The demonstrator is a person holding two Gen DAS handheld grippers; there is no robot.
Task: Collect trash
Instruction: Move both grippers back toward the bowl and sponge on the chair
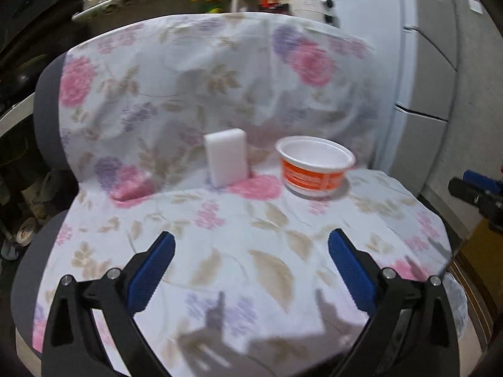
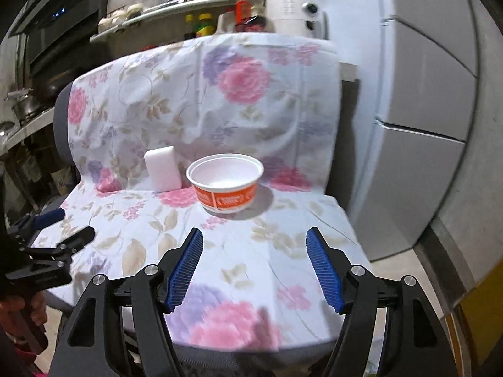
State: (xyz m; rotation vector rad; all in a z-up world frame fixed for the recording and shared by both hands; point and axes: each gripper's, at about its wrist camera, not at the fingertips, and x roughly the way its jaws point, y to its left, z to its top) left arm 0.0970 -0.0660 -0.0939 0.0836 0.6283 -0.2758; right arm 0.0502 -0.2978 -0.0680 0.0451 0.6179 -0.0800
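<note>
tools [image 1: 251, 245] agape; cup [image 1: 315, 169] upright.

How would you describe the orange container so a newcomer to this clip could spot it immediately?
Find the chair draped in a flower-print cloth. On its seat, near where the seat meets the backrest, two things stand side by side: a white sponge block leaning against the backrest and, to its right, the cup. The cup is the round, open, empty one, white inside with an orange printed band outside.
</note>
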